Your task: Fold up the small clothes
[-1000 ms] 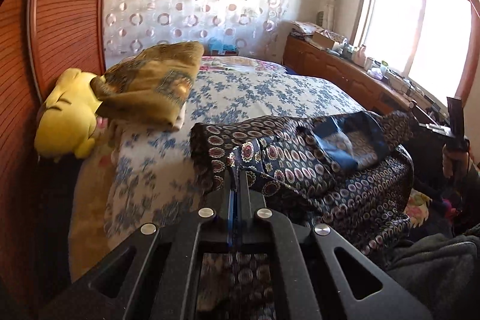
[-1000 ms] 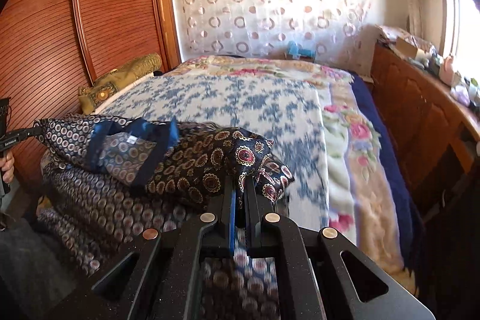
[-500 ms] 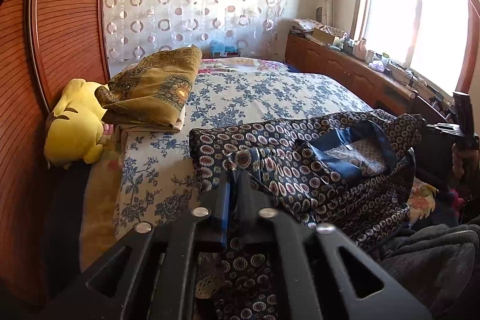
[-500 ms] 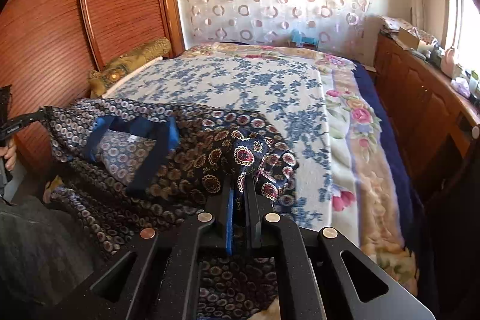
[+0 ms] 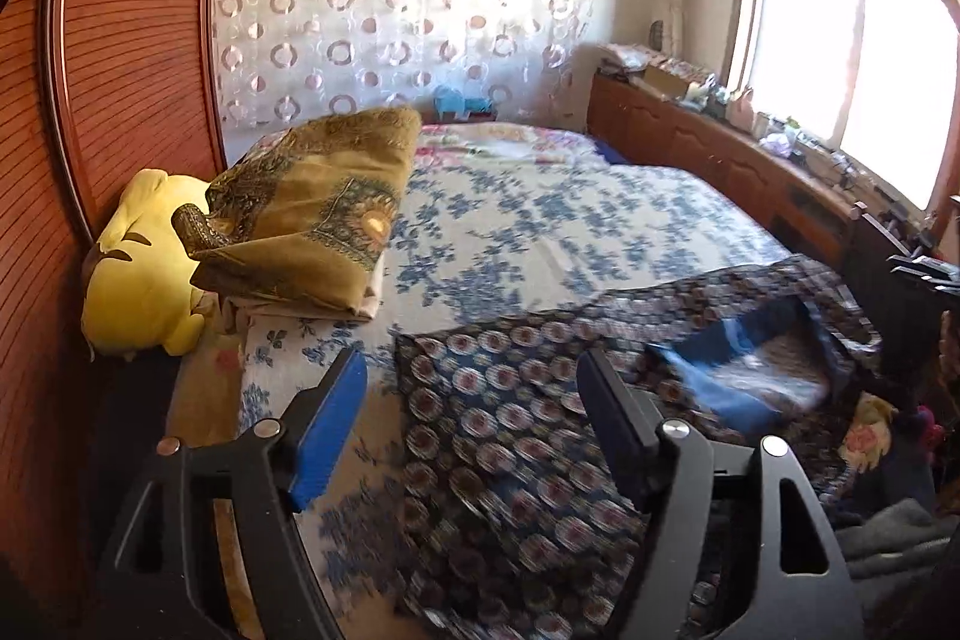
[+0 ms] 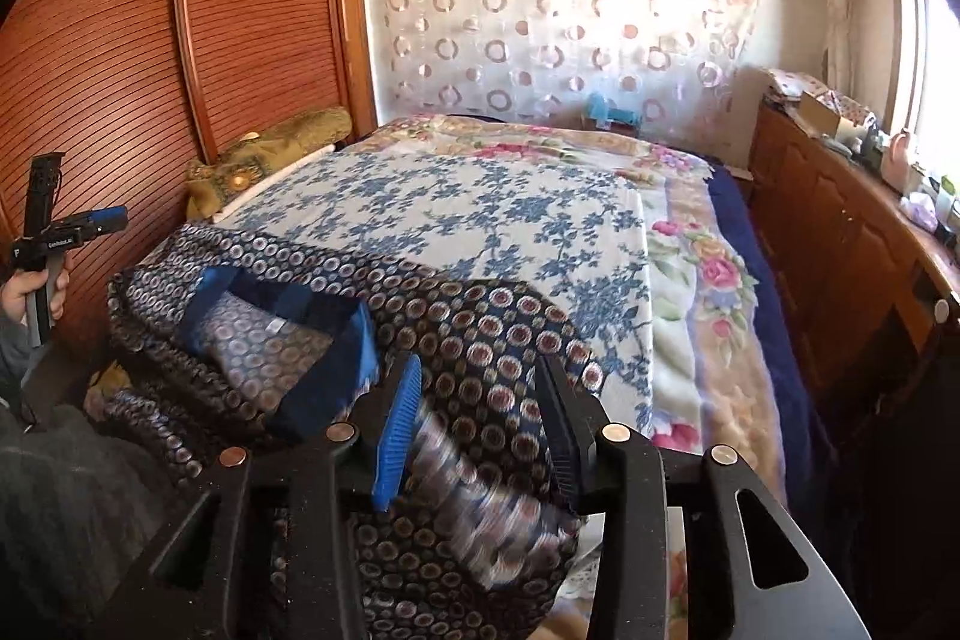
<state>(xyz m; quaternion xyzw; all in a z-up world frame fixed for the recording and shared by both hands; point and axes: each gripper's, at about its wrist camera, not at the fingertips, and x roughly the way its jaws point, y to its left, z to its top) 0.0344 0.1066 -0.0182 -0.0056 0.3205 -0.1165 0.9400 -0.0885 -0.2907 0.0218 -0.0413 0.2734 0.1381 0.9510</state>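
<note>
Slippage worries us most: the patterned garment [image 6: 480,340] lies at the near edge of the bed [image 6: 480,208] with part of it draped over that edge, so we judge its weight could drag it off and undo the fold. Our left gripper [image 5: 474,406] is spread wide and holds nothing, above the cloth's left edge. Our right gripper [image 6: 480,400] is also spread; cloth sits between its fingers [image 6: 399,421] unpinched, and contact is unclear.
</note>
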